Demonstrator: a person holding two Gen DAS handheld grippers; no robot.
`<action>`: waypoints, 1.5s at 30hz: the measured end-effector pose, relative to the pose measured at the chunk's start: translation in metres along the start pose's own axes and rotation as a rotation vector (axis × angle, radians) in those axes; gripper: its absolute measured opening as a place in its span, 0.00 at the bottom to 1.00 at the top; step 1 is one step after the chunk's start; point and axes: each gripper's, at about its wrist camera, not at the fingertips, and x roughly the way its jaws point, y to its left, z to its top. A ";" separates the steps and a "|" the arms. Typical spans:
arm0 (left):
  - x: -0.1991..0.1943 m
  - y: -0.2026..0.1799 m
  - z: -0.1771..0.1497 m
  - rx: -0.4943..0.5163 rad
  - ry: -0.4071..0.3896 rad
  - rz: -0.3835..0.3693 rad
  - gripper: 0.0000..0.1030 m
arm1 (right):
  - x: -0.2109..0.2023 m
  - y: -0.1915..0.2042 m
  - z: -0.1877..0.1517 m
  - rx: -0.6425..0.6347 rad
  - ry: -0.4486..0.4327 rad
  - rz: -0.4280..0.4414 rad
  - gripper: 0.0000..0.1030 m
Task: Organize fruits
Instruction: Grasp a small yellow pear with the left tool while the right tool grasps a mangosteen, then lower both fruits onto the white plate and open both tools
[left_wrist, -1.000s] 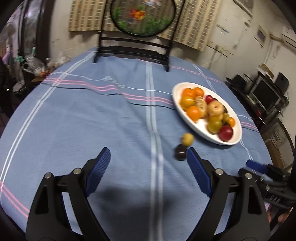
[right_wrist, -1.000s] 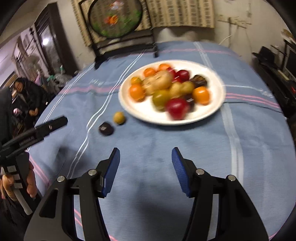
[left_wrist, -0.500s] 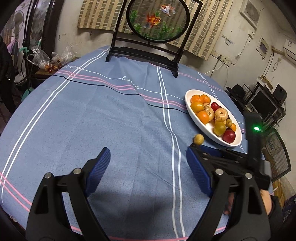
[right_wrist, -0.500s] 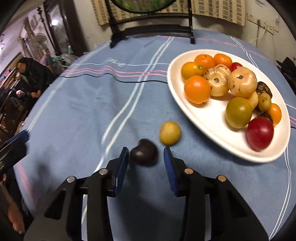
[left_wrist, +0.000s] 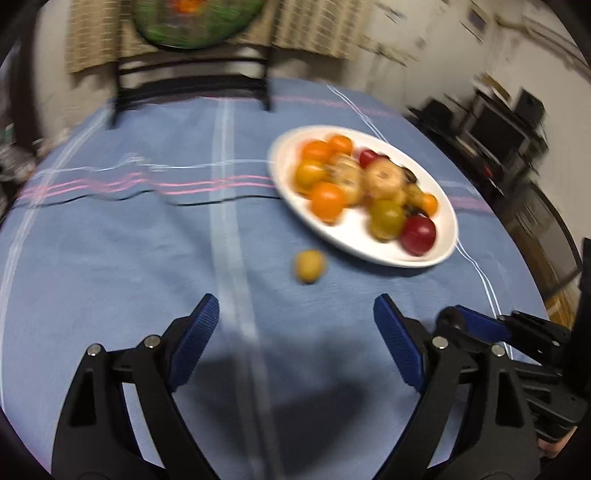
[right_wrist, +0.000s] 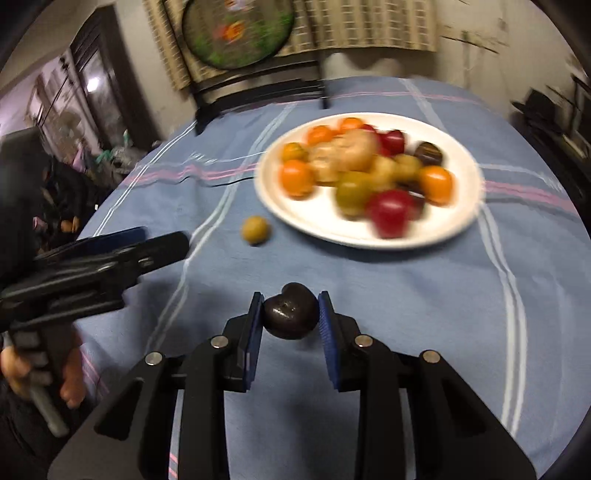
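Only blur on the tablecloth (left_wrist: 110, 258)

Blue cloth with white and pink stripes (right_wrist: 369, 288), white oval plate (right_wrist: 461, 221), dark purple glossy fruit (right_wrist: 291, 314), small yellow-green round fruit (right_wrist: 255, 229).

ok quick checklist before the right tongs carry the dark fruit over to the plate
1. Dark fruit held between both pads of the right tongs: ok.
2. Fruit lifted off the tablecloth: cannot tell.
3. Free spot on the white plate, near rim: ok.
4. Straight path to the plate free of the yellow fruit, which lies to the left: ok.
5. Left tongs open and off to the side: ok.
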 end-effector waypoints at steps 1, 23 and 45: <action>0.009 -0.005 0.003 0.019 0.012 -0.011 0.85 | -0.005 -0.009 -0.002 0.021 -0.011 0.007 0.30; 0.073 -0.017 0.011 0.106 0.033 0.143 0.47 | -0.019 -0.043 -0.011 0.109 -0.022 0.087 0.30; -0.033 -0.041 -0.018 0.048 -0.081 -0.078 0.24 | -0.026 -0.039 -0.011 0.097 -0.039 0.068 0.31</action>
